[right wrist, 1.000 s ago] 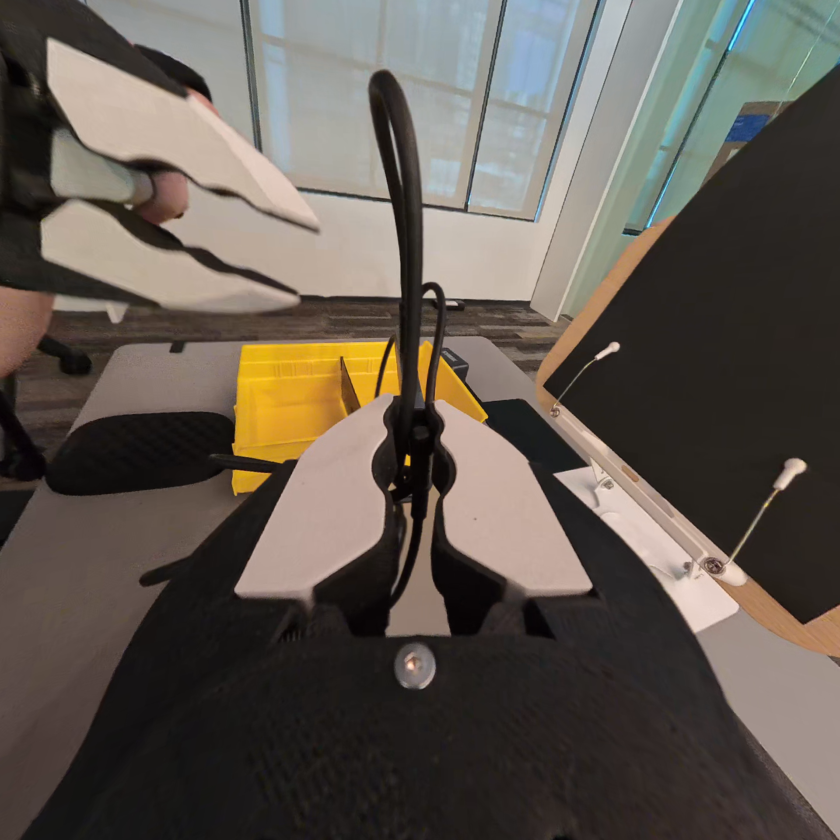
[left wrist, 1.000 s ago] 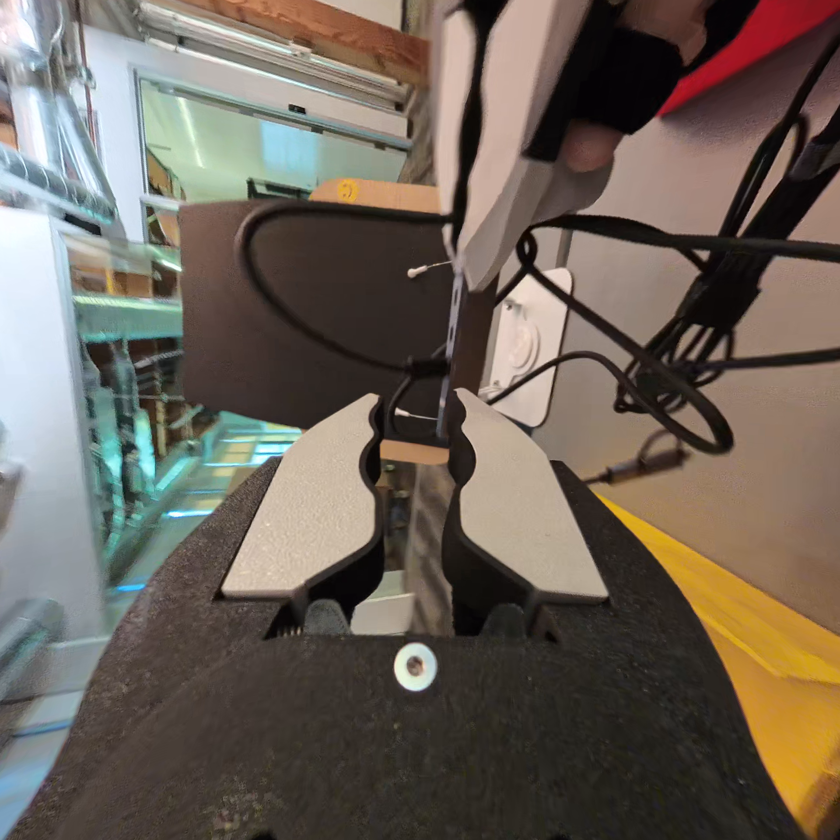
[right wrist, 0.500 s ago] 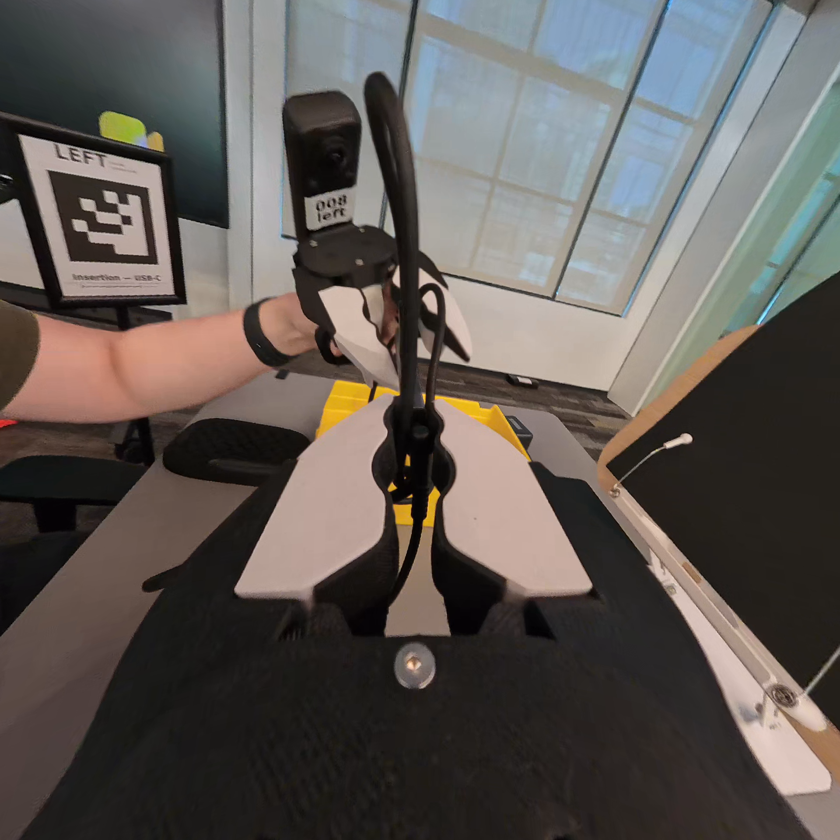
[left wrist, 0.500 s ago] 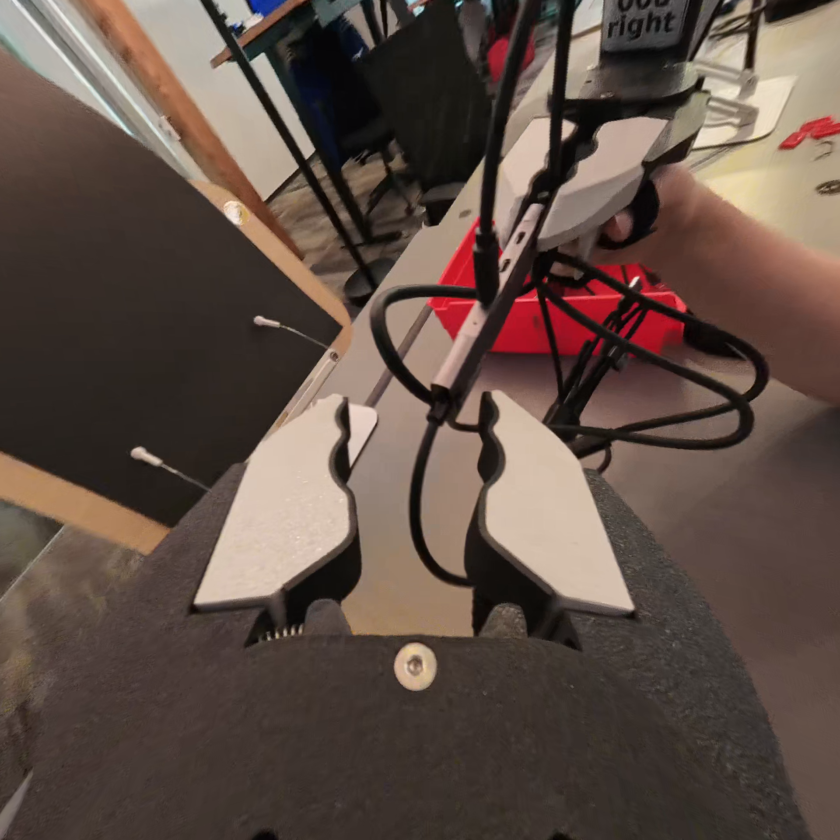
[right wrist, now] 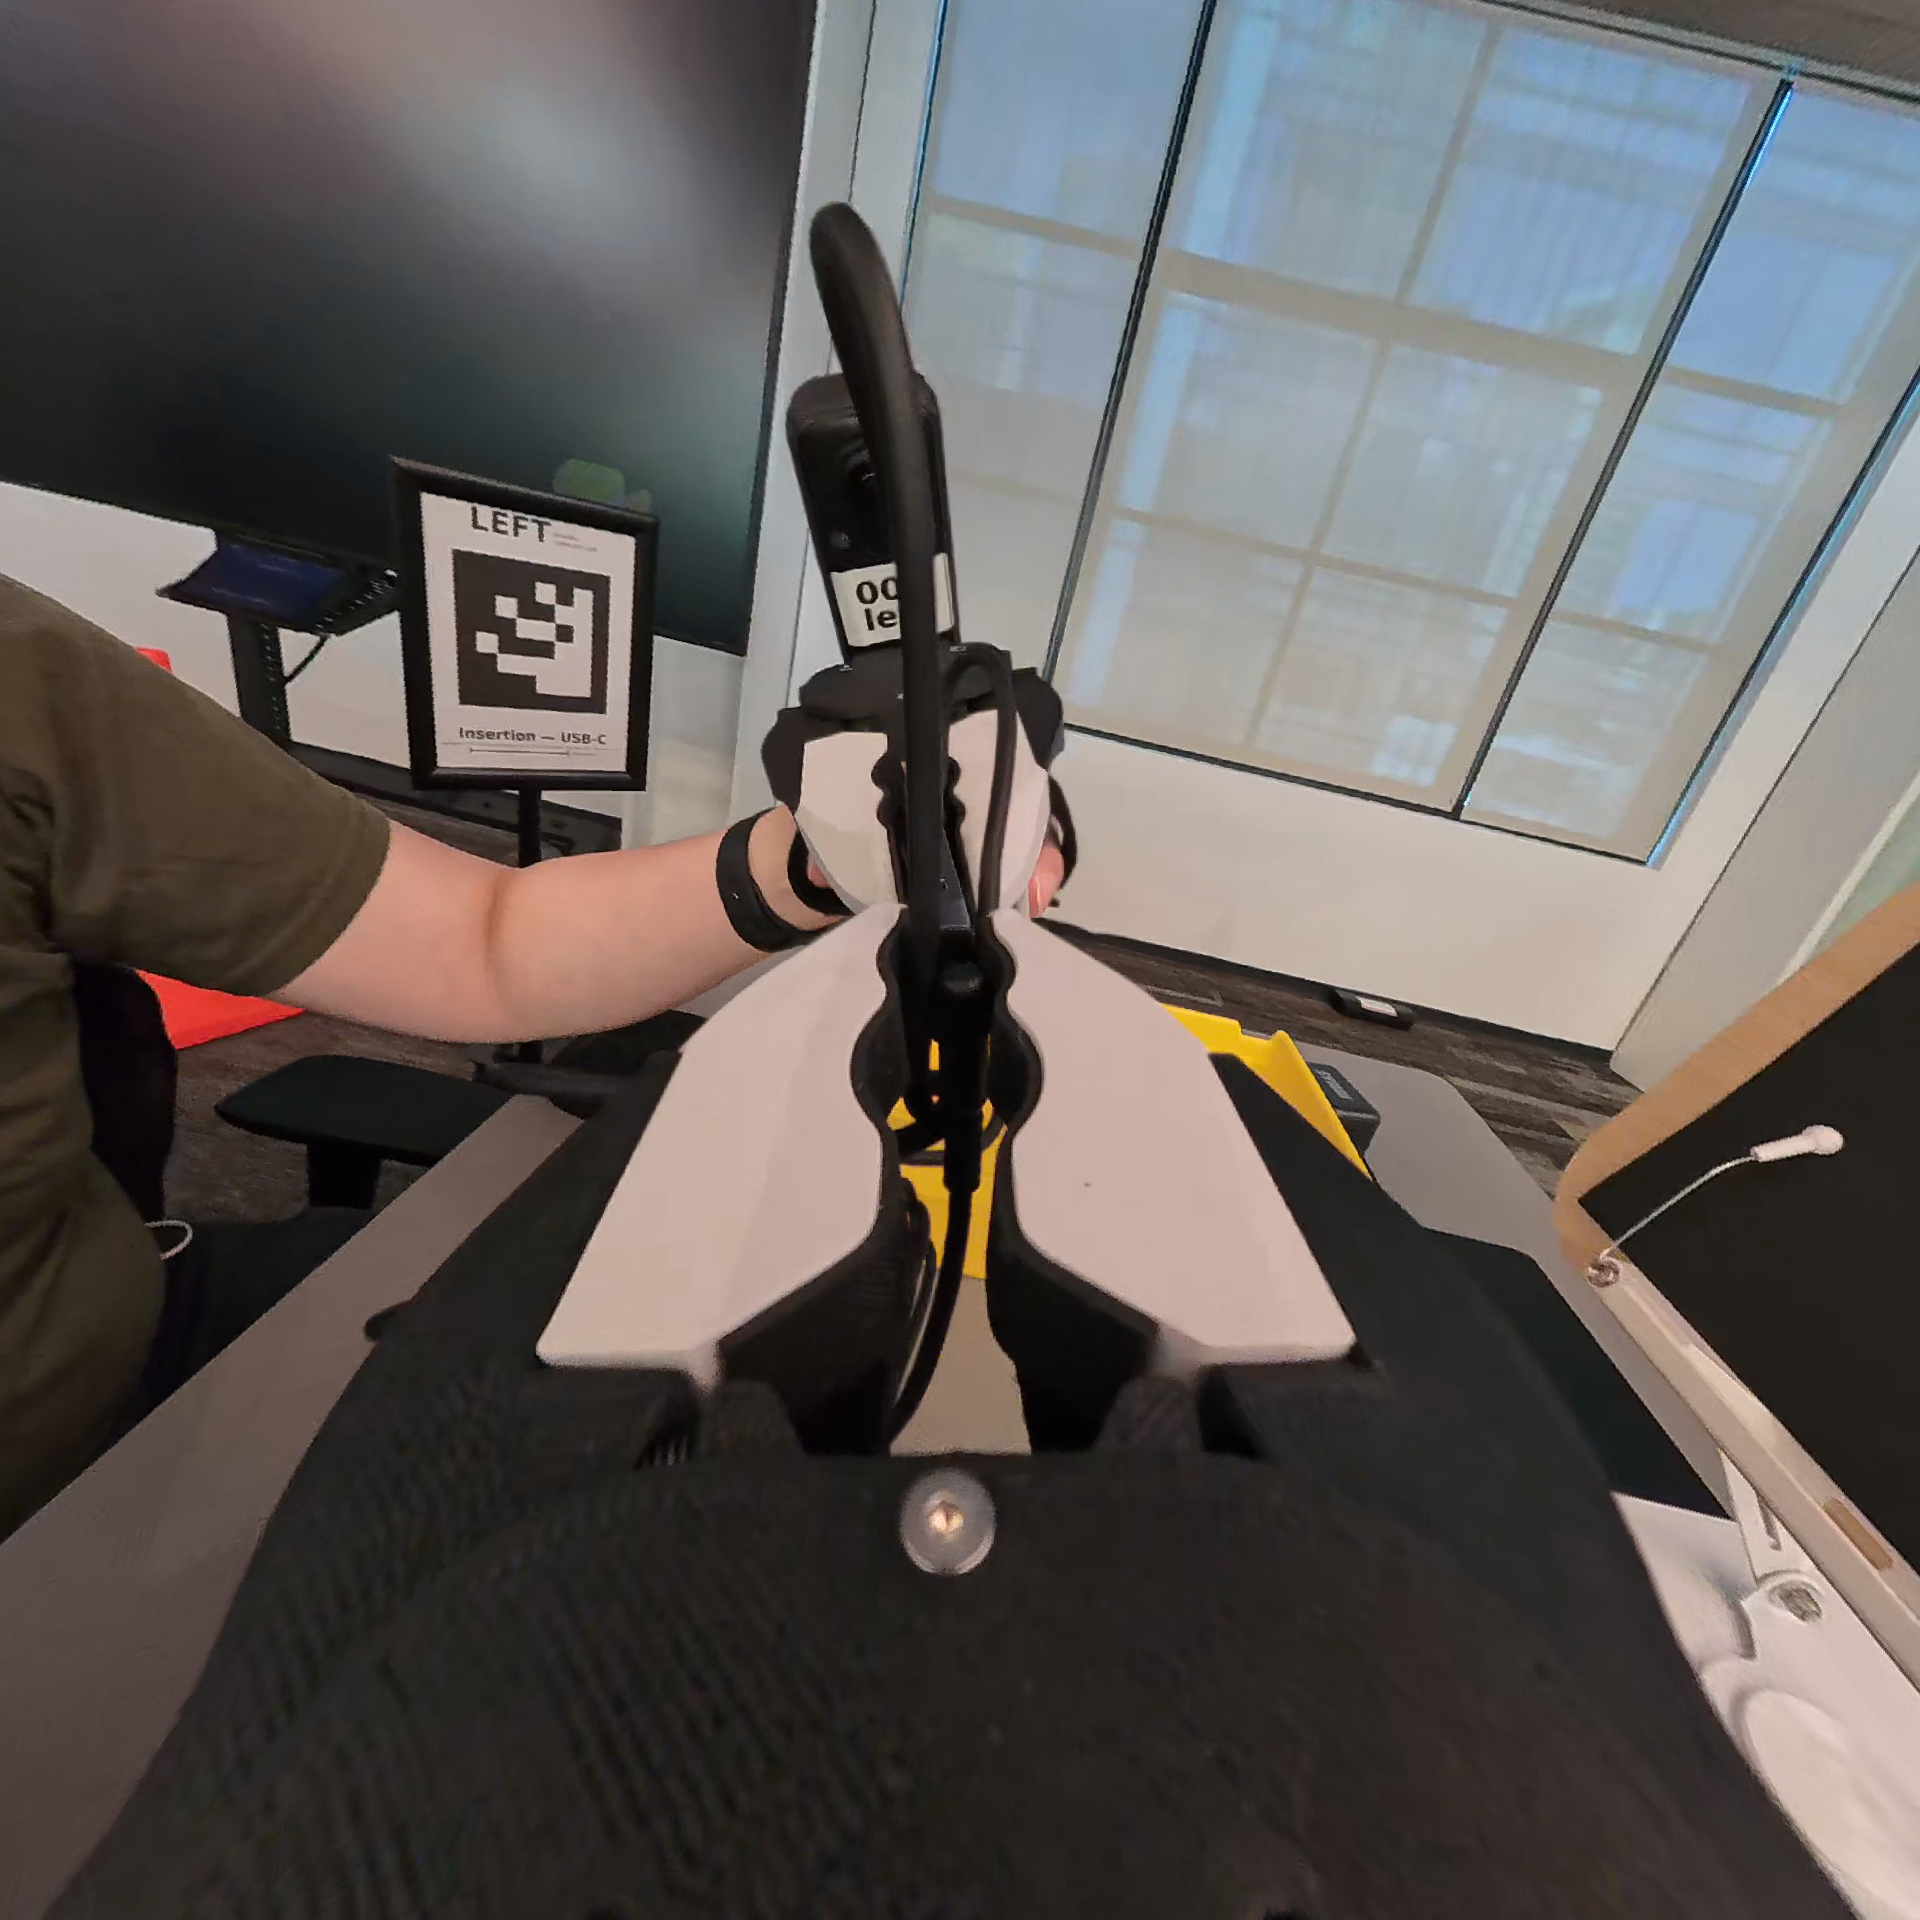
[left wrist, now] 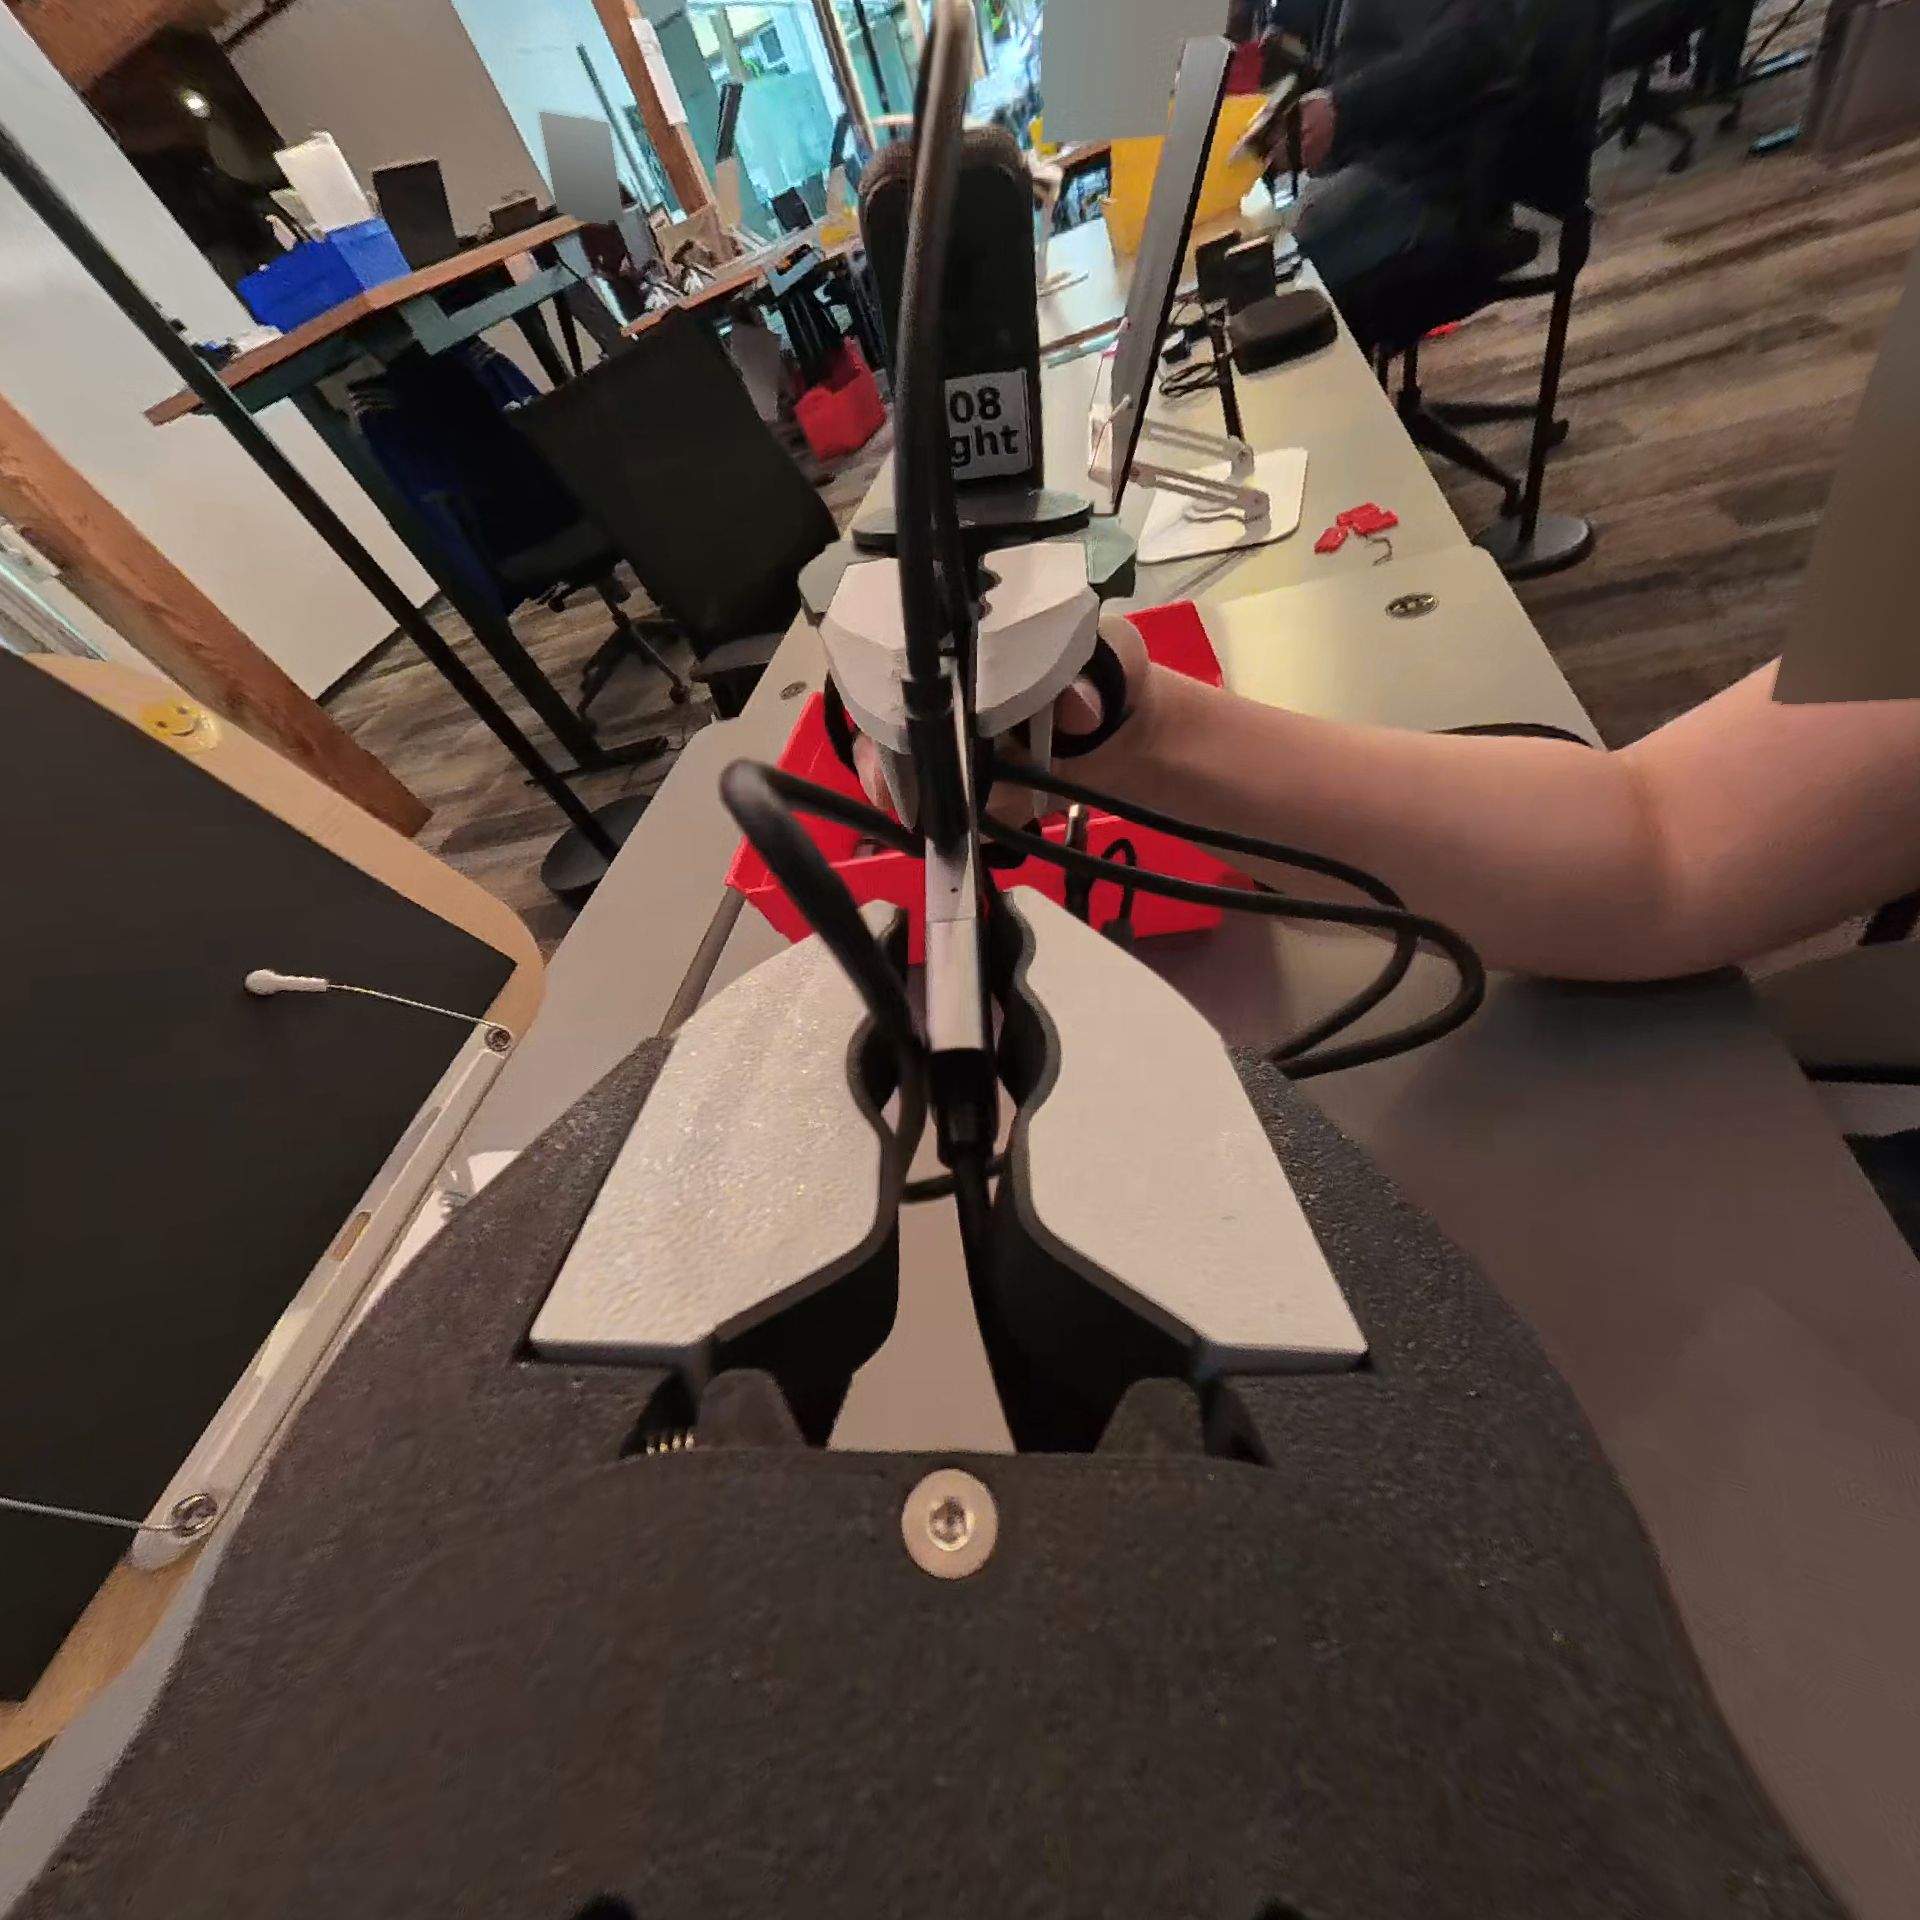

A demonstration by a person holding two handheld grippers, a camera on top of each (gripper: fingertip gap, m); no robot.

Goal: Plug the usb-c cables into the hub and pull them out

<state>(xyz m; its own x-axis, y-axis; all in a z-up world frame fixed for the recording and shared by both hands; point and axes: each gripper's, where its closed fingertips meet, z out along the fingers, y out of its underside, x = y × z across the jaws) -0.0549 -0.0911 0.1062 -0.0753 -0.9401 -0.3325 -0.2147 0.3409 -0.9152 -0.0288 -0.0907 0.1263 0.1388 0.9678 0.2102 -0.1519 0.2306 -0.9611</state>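
My left gripper is shut on the slim silver hub, which stands on edge between the pads, its own black lead running back through the jaws. My right gripper is shut on the plug end of a black usb-c cable, and the cable arches up in a loop. The two grippers face each other tip to tip above the table. The right gripper also shows in the left wrist view, with the plug meeting the hub's far part. The left gripper and the hub also show in the right wrist view.
A red bin with more black cables lies beyond the grippers, and loose cable loops hang to the right. A black board stands at the left. A yellow bin and a framed marker sign show in the right wrist view. The tips of both grippers are at nearly the same place.
My left gripper opened wide, swung round to face the right gripper, then closed on the silver hub. The right gripper kept its hold on the black cable throughout.
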